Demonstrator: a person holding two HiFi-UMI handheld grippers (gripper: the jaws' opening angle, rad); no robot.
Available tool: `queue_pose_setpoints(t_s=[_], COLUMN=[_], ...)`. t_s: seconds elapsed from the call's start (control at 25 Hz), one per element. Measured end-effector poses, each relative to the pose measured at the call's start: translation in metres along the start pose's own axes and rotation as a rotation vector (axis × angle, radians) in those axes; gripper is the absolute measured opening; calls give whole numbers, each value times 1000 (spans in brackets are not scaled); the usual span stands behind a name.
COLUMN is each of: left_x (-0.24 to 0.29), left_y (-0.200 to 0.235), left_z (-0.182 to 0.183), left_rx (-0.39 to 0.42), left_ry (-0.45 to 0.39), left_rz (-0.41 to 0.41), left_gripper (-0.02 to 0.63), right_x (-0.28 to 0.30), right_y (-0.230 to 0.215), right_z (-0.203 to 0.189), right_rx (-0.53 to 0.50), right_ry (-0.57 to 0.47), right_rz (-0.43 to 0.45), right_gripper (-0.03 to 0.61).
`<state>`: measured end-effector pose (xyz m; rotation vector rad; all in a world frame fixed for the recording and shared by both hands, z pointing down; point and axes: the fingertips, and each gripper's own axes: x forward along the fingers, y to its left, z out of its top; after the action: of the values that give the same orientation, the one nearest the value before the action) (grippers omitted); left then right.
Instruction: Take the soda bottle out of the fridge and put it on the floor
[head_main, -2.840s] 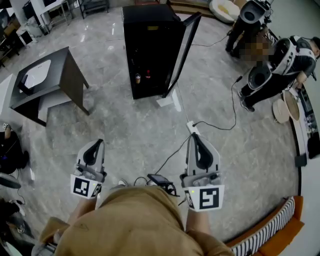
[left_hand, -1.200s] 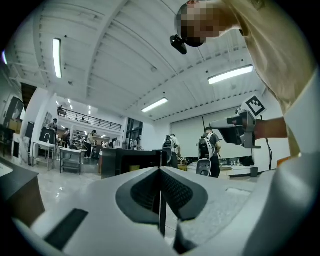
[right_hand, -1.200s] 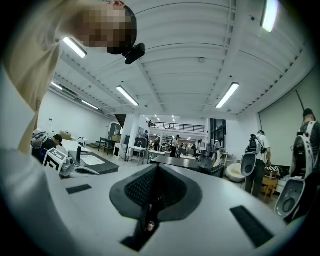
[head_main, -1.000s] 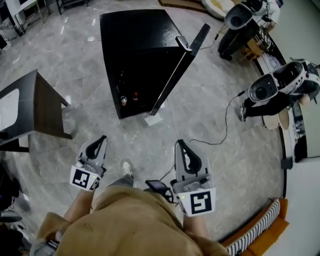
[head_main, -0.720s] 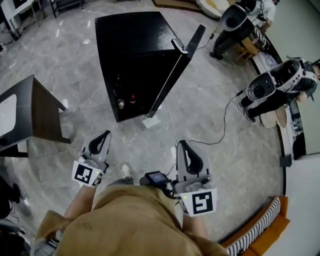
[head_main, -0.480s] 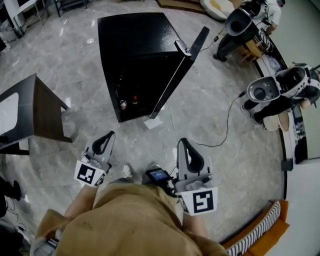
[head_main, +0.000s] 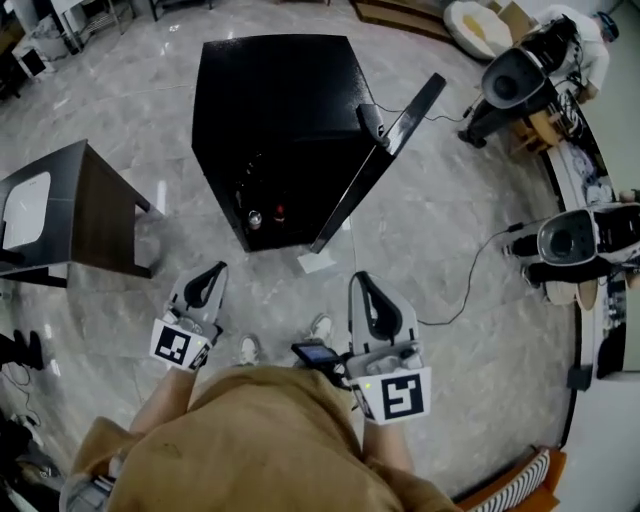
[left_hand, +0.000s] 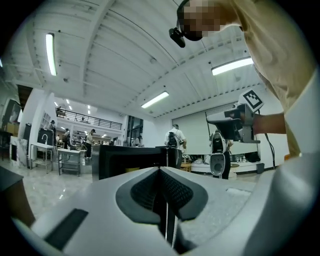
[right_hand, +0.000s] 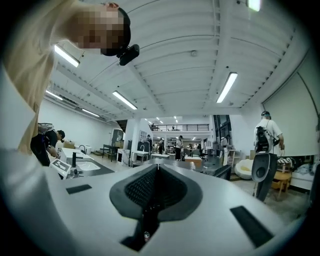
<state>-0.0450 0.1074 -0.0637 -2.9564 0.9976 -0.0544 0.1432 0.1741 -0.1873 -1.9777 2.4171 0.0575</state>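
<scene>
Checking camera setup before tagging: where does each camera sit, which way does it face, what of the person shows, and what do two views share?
Head view: on the head, steeply down at the open fridge; left gripper, right gripper, shoes show.
Left gripper view: on that gripper, level along shut jaws toward the fridge; torso, right gripper at right.
Right gripper view: on that gripper, level along shut jaws into the hall; torso at left.
Shared: the fridge, head and left gripper views.
</scene>
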Motion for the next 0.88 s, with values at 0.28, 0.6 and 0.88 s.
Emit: queue_pose_setpoints(t_s=[0.28, 0.6, 0.88], left_x=[77, 114, 145], left_y=[-16, 4, 49], left_z=[-12, -69, -178], left_rx=[40, 28, -4], left_ry=[42, 82, 189], left_rz=[117, 190, 155], left_gripper=[3, 3, 4], right_x=[40, 84, 121], right_y=[-76, -90, -67], right_z=[-24, -73, -143], right_rx=[47, 50, 45], right_ry=[23, 129, 219], right_rz=[149, 251, 253], right_gripper=[2, 2, 2])
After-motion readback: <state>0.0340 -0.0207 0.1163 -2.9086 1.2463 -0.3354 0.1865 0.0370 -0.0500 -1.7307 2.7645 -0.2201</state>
